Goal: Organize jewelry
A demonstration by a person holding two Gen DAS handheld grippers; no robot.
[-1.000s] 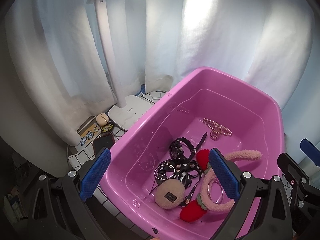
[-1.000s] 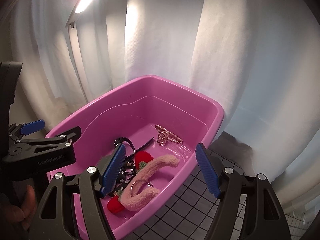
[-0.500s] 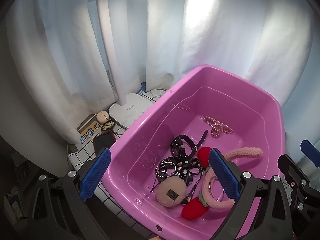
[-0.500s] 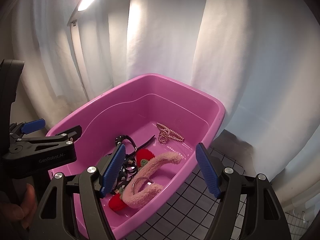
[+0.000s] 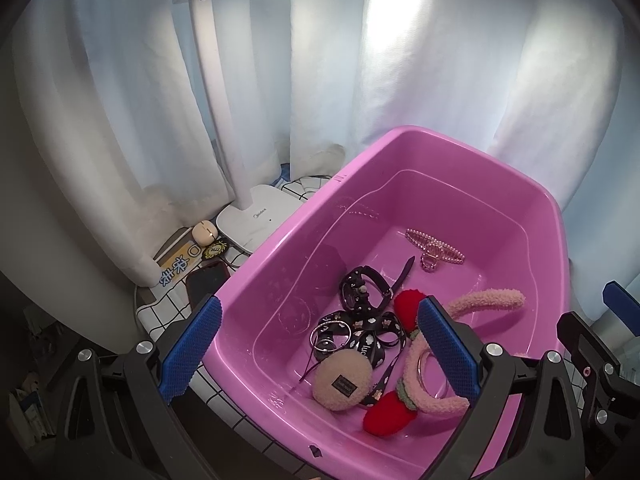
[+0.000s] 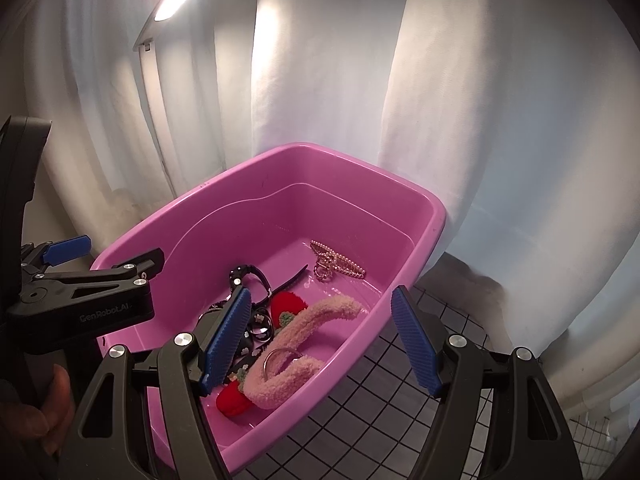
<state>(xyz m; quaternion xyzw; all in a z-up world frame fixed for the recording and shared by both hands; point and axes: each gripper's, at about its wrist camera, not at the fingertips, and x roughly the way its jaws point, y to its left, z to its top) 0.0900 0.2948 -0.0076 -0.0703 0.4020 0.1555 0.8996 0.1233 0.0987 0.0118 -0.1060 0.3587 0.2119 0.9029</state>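
A pink plastic tub [image 5: 400, 140] [image 6: 432, 216] holds the accessories: a pearl hair claw [image 5: 434, 249] [image 6: 337, 265], black straps [image 5: 362, 292] [image 6: 250, 276], a fuzzy pink headband with red strawberries [image 5: 486, 300] [image 6: 316, 320], a round beige puff [image 5: 342, 380] and metal rings [image 5: 330, 334]. My left gripper [image 5: 318, 356] hangs open and empty above the tub's near end. My right gripper [image 6: 320, 344] is open and empty over the tub's near right rim. The left gripper also shows in the right wrist view [image 6: 80, 296].
A white desk lamp [image 5: 256, 216] stands left of the tub, with a small beige case [image 5: 205, 233], a black phone [image 5: 206, 282] and a labelled card [image 5: 176, 268] beside it. White curtains hang behind. The table has a black-and-white grid cloth [image 6: 400, 408].
Both grippers have drawn back and up slightly from the tub, so the tub looks a little smaller and lower. Both stay open and empty.
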